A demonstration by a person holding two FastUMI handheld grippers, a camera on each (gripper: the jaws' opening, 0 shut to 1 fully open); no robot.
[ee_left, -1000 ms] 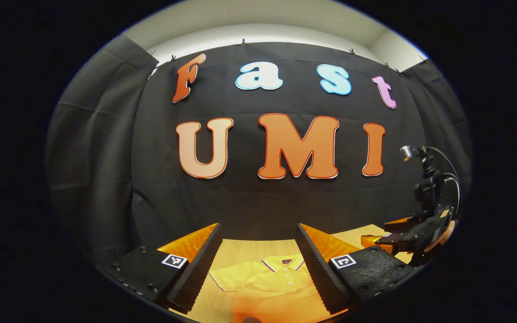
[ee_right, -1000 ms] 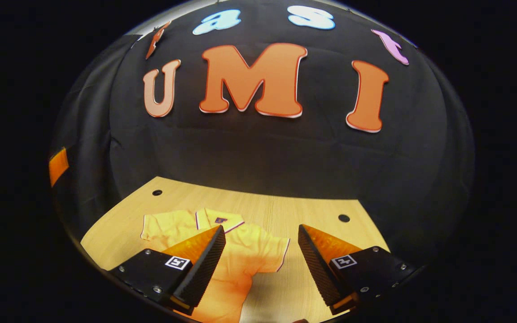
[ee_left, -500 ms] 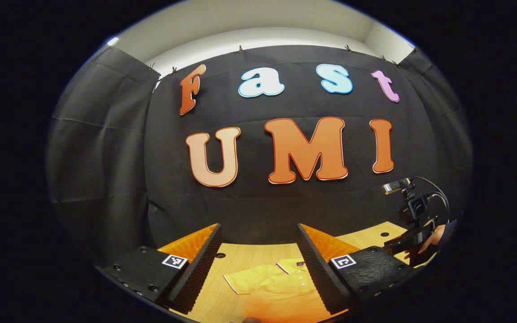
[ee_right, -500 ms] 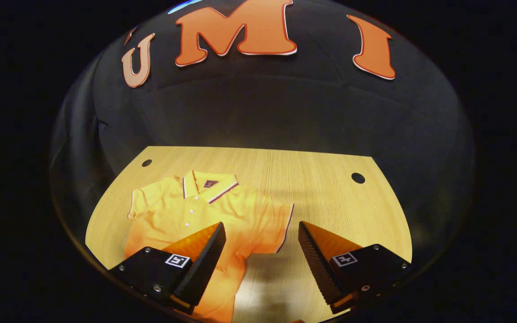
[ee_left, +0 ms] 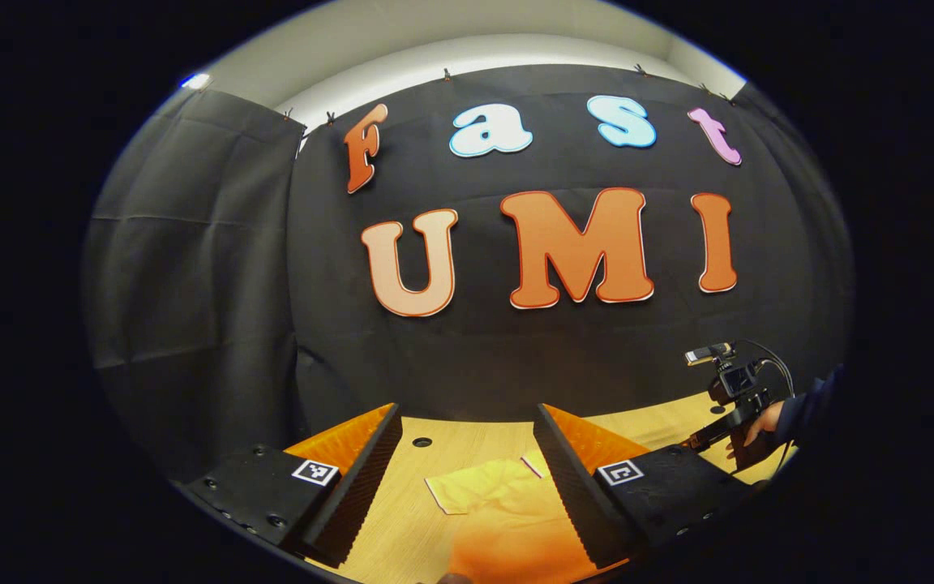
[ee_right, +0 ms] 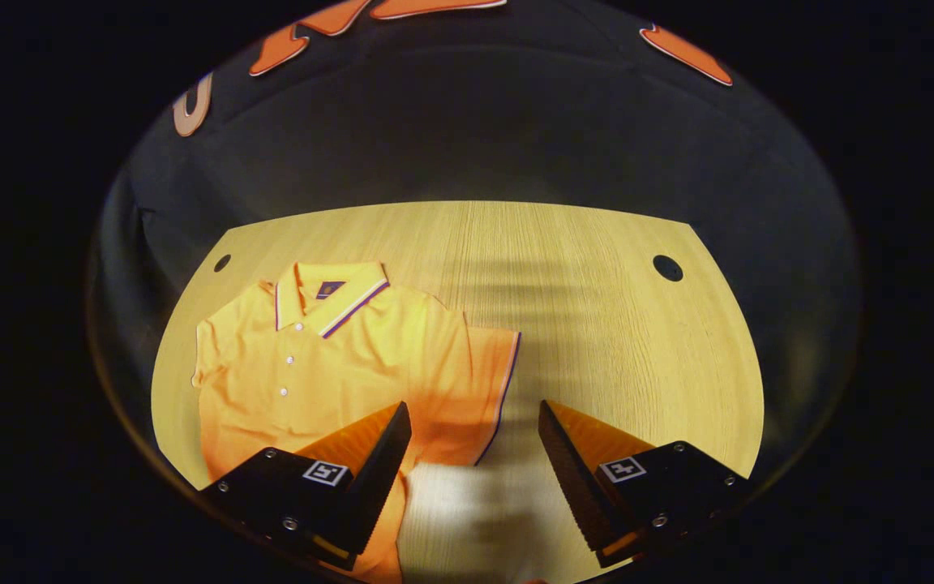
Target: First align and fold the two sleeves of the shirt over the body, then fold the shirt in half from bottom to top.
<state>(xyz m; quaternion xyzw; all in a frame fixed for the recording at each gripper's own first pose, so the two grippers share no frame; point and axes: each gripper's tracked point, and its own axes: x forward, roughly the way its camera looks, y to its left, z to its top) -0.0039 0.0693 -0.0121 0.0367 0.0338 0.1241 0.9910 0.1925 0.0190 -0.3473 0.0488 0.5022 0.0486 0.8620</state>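
Note:
An orange short-sleeved polo shirt [ee_right: 353,365] lies flat, front up, on the wooden table [ee_right: 613,324], its collar [ee_right: 329,294] toward the back wall. In the right gripper view my right gripper [ee_right: 473,442] hovers open above the table, with the edge of the shirt's near sleeve [ee_right: 491,381] just beyond the gap between its fingers. In the left gripper view my left gripper [ee_left: 467,462] is open above the table; the shirt's other sleeve [ee_left: 475,493] lies between and beyond its fingers. Nothing is held by either gripper.
Two round holes [ee_right: 667,268] [ee_right: 222,262] sit in the table's far corners. Bare wood stretches right of the shirt. In the left gripper view the right gripper [ee_left: 698,440] and the hand [ee_left: 759,422] holding it show at the far right. Black cloth walls close the booth.
The right gripper has tipped down toward the table, so the whole upper shirt now shows, with the sleeve nearer its fingers. The left gripper has swung left; the shirt has slid right in its view.

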